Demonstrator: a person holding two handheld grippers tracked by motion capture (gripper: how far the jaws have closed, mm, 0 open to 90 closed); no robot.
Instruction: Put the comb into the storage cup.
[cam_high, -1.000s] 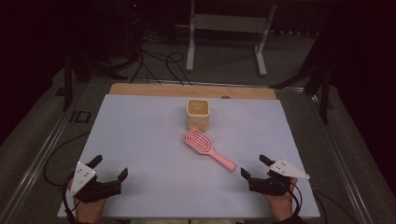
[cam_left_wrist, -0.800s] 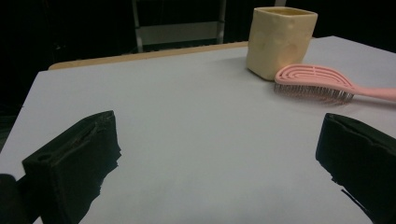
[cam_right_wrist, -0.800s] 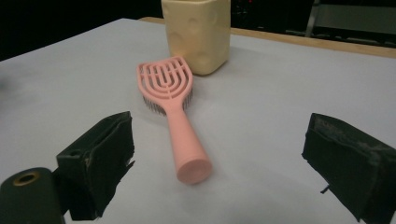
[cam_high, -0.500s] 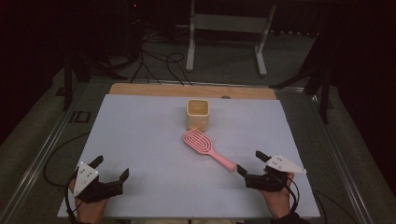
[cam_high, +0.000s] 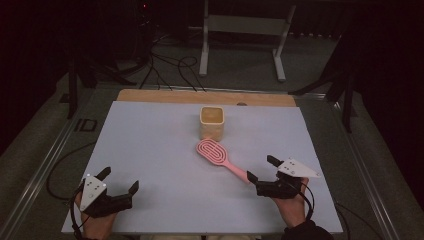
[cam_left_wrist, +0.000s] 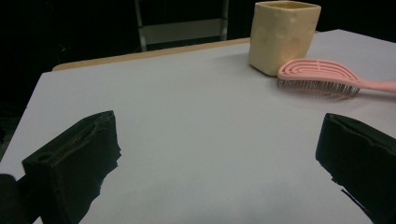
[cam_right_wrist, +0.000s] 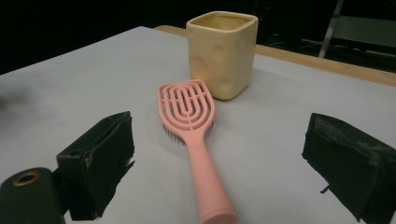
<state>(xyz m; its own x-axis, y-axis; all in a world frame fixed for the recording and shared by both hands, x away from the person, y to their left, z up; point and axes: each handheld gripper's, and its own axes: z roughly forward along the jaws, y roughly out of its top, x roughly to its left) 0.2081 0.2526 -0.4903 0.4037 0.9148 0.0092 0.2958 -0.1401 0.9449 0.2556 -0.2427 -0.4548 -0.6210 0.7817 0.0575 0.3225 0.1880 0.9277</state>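
Over the past second the right gripper (cam_high: 261, 169) has been brought in toward the table's centre, so that the tip of the pink hairbrush (cam_high: 221, 159) handle now lies just between its jaws; the left gripper (cam_high: 120, 180) has barely been shifted.

At about 7 o'clock on the pale blue table (cam_high: 150, 150), the left gripper is held low by a hand (cam_high: 92, 227), its jaws spread wide with nothing between them — bare tabletop is seen in the left gripper view. At 12 o'clock of the sheet's middle stands the yellow square cup (cam_high: 212, 122), upright and seemingly empty. Just beside it, toward 5 o'clock, the hairbrush is laid bristles down, its head nearest the cup and its handle run out toward 4 o'clock. There the right gripper is stationed, jaws wide and not yet closed — in the right gripper view the handle (cam_right_wrist: 205, 182) is seen running straight up the gap.

The approach is judged all but complete; a close on the handle end looks to be what remains before a lift.
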